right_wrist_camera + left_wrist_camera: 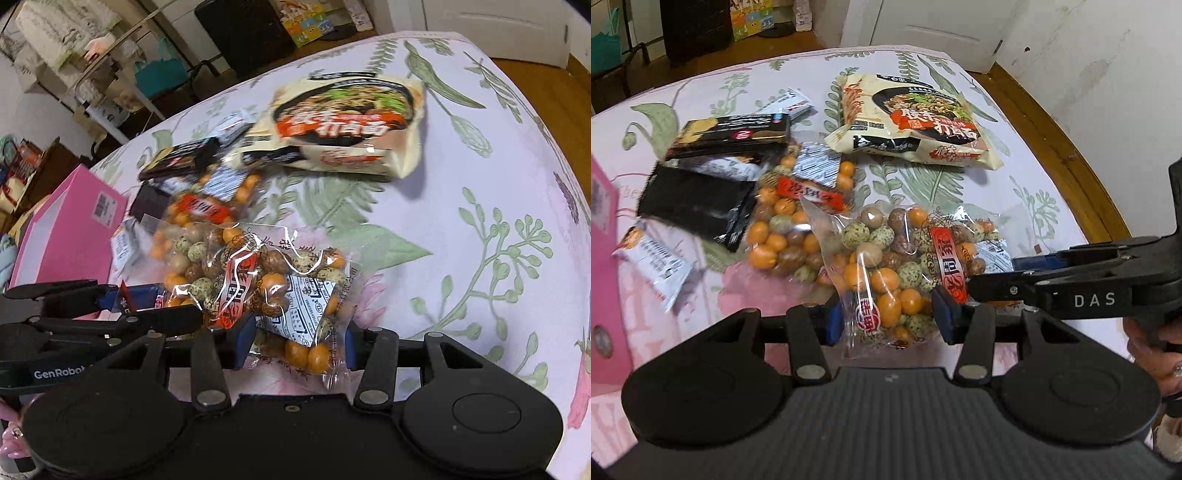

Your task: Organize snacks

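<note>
Nearest the lens, the clear bag of coated nuts (pixel 897 273) hangs between both tools: the left hand-held gripper (pixel 888 317) pinches its near-left edge between blue pads, and the right hand-held gripper (pixel 293 345) has its pads at the bag's near-right corner, over the white sachet inside. Whether the right pads press firmly or only touch the film I cannot tell for sure; they appear to bear on it.

To do this step well, I judge both grips should stay on the sealed rim rather than the bulge of nuts, and the two hands should travel together so the thin film is not stretched or torn. The pink box (pixel 70 225) beside the bag looks a likely place for it.

Both tools point steeply down at the bed (pixel 480 166), side by side, the right one crossing in from the bag's right. A second nut bag (pixel 786 221) lies just behind the held one, the noodle packet (pixel 912 118) farther behind.
</note>
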### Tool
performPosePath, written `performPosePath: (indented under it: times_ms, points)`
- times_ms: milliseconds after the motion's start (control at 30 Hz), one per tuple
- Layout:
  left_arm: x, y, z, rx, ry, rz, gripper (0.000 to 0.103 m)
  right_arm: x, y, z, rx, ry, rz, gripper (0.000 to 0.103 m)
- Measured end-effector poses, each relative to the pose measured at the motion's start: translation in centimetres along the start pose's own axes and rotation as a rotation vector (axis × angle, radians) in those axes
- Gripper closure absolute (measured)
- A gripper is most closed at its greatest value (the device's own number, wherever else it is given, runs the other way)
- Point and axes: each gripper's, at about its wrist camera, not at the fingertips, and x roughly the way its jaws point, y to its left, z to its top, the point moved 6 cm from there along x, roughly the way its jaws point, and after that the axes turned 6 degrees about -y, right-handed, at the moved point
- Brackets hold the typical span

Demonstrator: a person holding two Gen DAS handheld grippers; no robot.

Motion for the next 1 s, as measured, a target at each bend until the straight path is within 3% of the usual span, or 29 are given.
performPosePath:
  times_ms: [333,633,767,867,1000]
  points:
    - [-7.7,1.9,-1.9,-0.066,-0.072,0.014,0.058,-3.4,6.6,-0.8,-0.109,0.034,0.022,0.048]
    - [-16.3,6.0,-4.3,-0.077,-0.156,0.082,0.057,-5.3,15.4,-2.0,-0.247,0.066,0.096,0.048]
    - [-19.9,8.6,-4.6,-0.070,-0.189,0.159,0.057,-5.3,19.7,-2.0,-0.276,0.055,0.153,0.049]
    - [-22.5,10.6,-4.6,-0.056,-0.213,0.218,0.057,-5.1,22.6,-1.5,-0.295,0.029,0.184,0.058]
    - [-25.3,14.3,-4.2,-0.099,-0.226,0.214,0.056,-4.7,25.8,0.1,-0.300,0.015,0.254,0.065]
